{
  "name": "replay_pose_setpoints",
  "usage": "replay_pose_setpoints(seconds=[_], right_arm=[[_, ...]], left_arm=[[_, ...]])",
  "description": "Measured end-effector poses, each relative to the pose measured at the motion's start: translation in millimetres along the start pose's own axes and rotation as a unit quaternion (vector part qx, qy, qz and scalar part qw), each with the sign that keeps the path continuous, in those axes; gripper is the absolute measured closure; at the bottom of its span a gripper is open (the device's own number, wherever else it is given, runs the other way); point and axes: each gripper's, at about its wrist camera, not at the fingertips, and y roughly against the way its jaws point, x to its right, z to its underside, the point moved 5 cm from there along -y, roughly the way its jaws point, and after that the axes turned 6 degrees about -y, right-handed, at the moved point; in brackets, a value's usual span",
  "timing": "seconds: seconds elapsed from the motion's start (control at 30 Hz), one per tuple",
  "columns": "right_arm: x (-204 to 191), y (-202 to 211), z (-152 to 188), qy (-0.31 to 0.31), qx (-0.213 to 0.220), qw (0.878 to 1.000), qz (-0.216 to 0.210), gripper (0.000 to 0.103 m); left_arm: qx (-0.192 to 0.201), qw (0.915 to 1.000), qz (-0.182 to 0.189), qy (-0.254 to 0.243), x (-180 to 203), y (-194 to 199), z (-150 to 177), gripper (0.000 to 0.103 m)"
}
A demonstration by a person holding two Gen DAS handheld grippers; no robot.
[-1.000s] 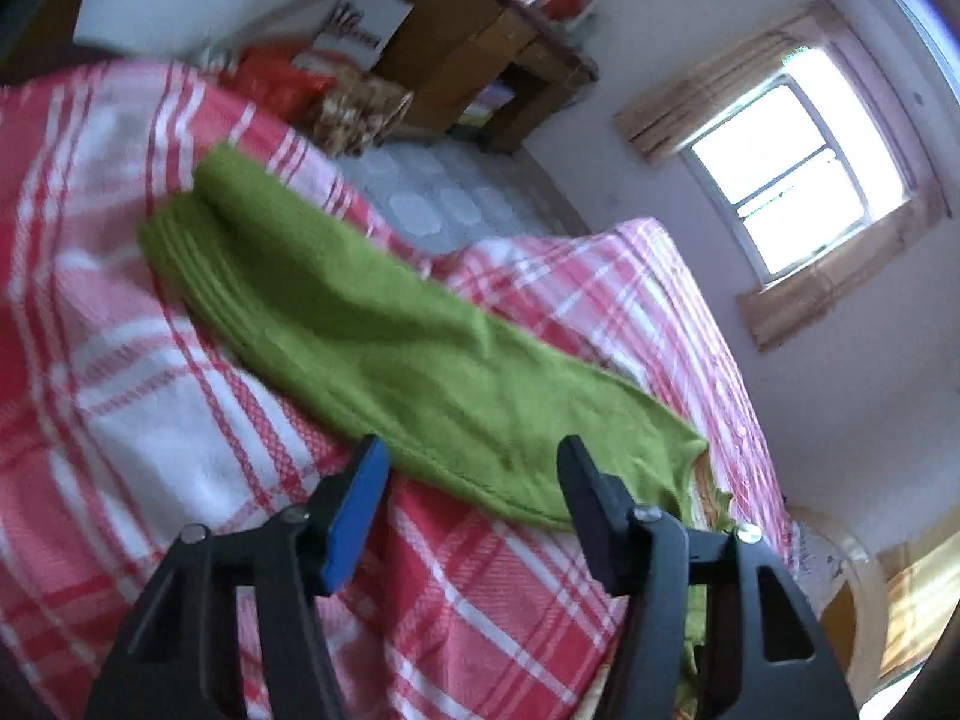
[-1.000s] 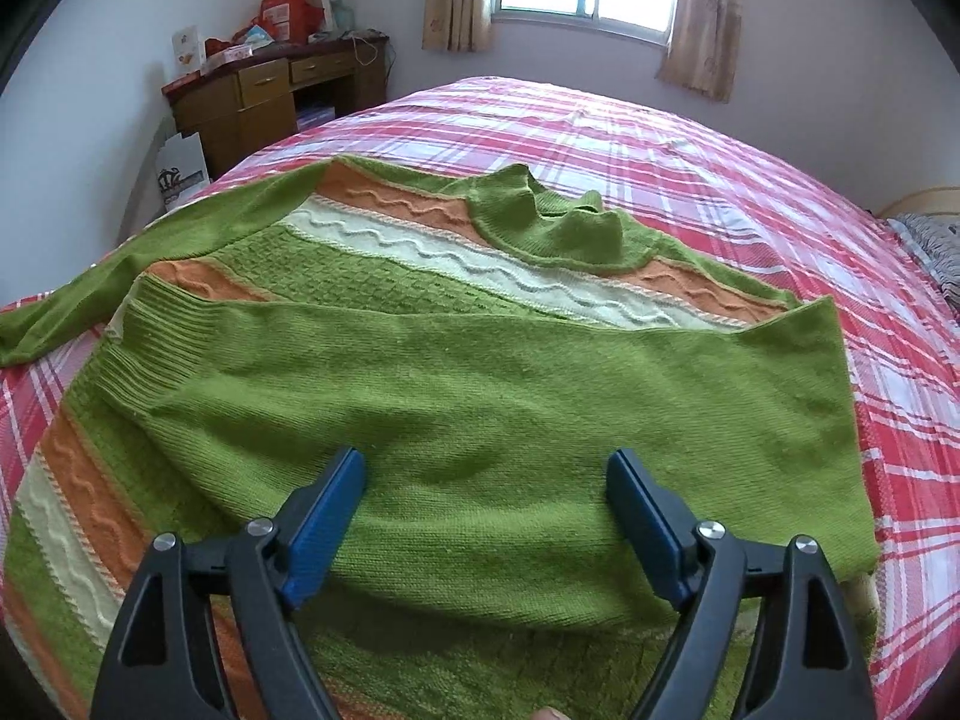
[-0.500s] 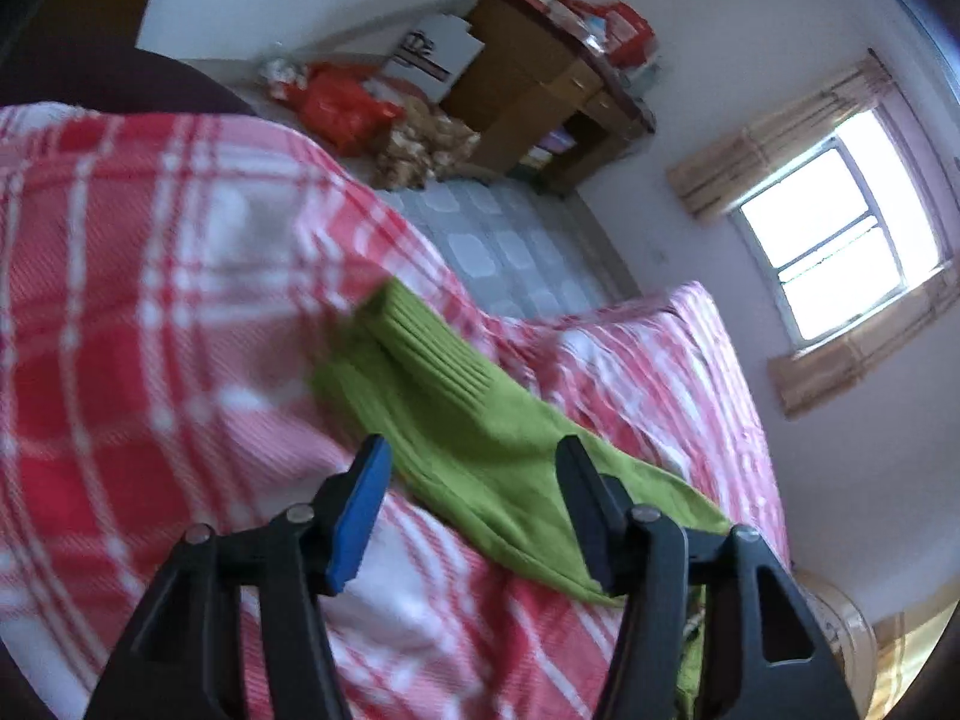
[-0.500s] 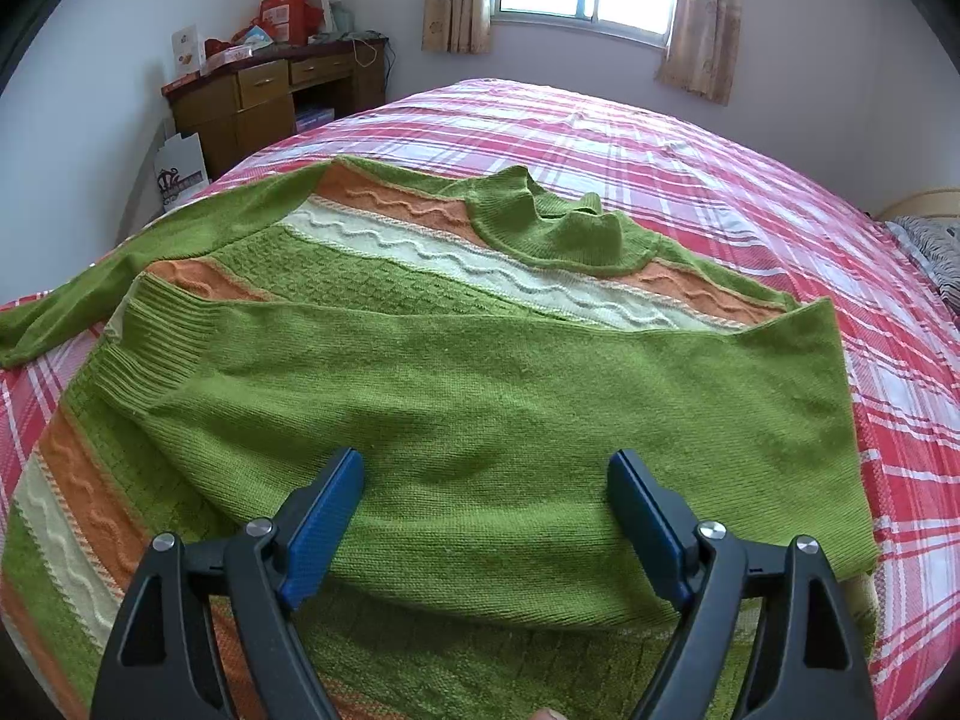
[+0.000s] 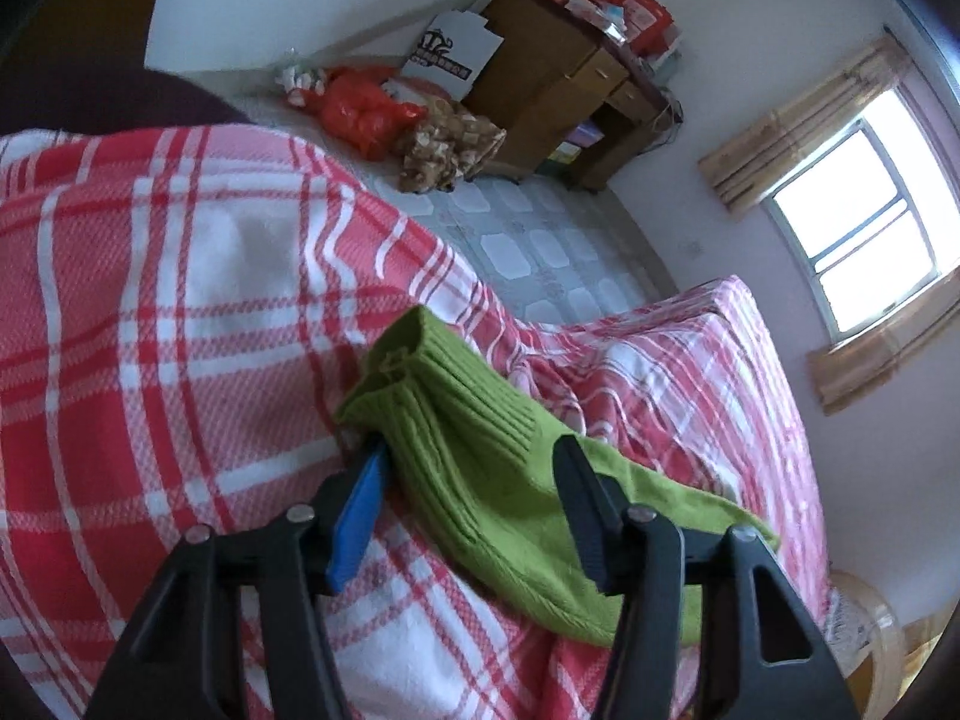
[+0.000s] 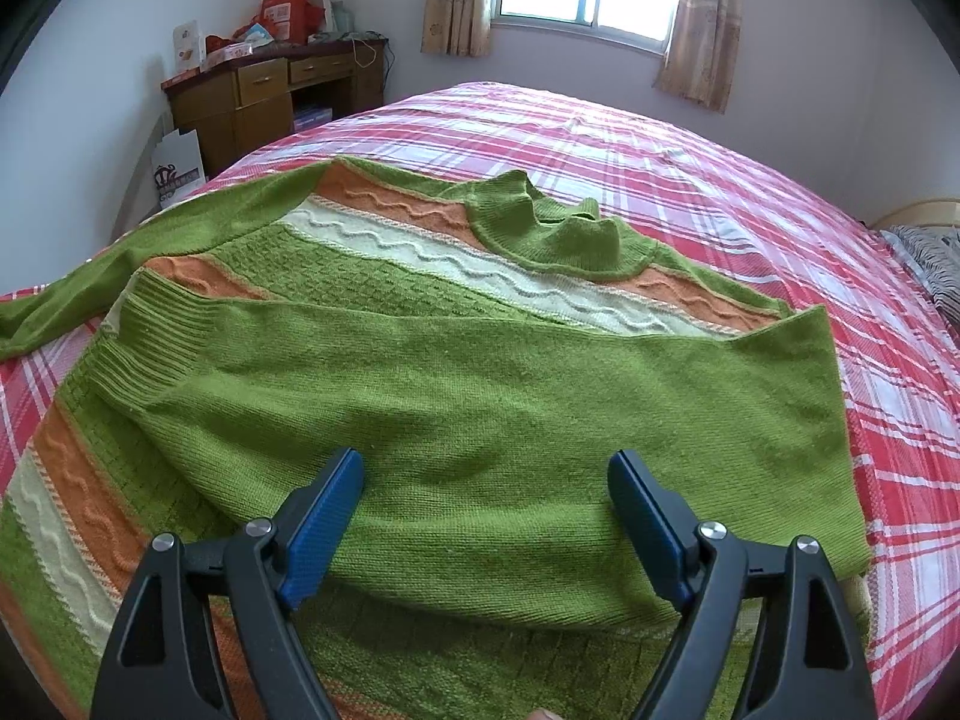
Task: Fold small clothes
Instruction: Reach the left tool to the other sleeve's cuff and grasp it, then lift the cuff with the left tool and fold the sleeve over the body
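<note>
Your left gripper (image 5: 468, 468) tilts down, jaws just closing around the sleeve cuff (image 5: 420, 396) on the bed (image 5: 150, 300); grip unclear. Your right gripper (image 6: 486, 498) hovers released over the sweater (image 6: 480, 396)

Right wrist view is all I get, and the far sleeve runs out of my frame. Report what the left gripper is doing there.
Observer: The left gripper straddles the sleeve's ribbed cuff. Its jaws have just been closing, and the cuff is bunched between them.
Operator: Give me the surface under it.
Observer: The red plaid bedspread, close to the bed's edge.
Operator: Say what is past that edge.
Observer: Tiled floor, with an orange plastic bag lying on it.
</note>
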Motion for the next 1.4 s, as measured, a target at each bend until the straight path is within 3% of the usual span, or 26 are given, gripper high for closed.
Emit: replay_pose_setpoints(seconds=[0.03,0.07,0.23,0.63,0.77,0.83,0.93,1.0,1.17,1.23,1.27,1.3,1.4], right_arm=[[-1,0,1,0.0,0.0,1.0,0.0,0.019],[-1,0,1,-0.002,-0.001,1.0,-0.002,0.019],[-1,0,1,-0.006,-0.002,1.0,-0.005,0.019],[0,-1,1,-0.006,-0.002,1.0,-0.005,0.018],[1,-1,1,-0.009,-0.002,1.0,-0.007,0.018],[1,-1,1,-0.011,-0.001,1.0,-0.007,0.018],[1,-1,1,-0.01,0.0,1.0,-0.006,0.018],[1,-1,1,-0.011,-0.001,1.0,-0.006,0.018],[1,-1,1,-0.011,0.0,1.0,-0.006,0.018],[1,-1,2,-0.01,0.0,1.0,-0.005,0.018],[1,-1,2,-0.01,0.0,1.0,-0.005,0.018],[1,-1,1,-0.011,0.0,1.0,-0.006,0.018],[0,-1,1,-0.011,0.0,1.0,-0.005,0.018]], left_arm=[[0.0,0.9999,-0.01,-0.007,0,-1,0,0.073],[-0.007,0.9998,-0.009,-0.015,2,-3,2,0.097],[0.021,0.9996,0.0,-0.02,-1,20,0,0.097],[0.078,0.9917,0.073,-0.072,32,86,-6,0.1],[0.064,0.9924,0.046,-0.095,36,80,-5,0.1],[0.052,0.9941,0.005,-0.095,27,70,-2,0.094],[0.039,0.9932,-0.043,-0.101,9,51,0,0.066],[0.041,0.9917,-0.072,-0.099,-3,41,-2,0.025],[0.039,0.9873,-0.107,-0.112,-9,17,-10,0.023],[0.032,0.9847,-0.117,-0.125,-6,7,-9,0.027],[0.028,0.9838,-0.121,-0.129,-6,2,-9,0.04],[0.024,0.9835,-0.119,-0.134,-5,-1,-7,0.064],[0.026,0.979,-0.118,-0.164,-1,-4,-2,0.093]])
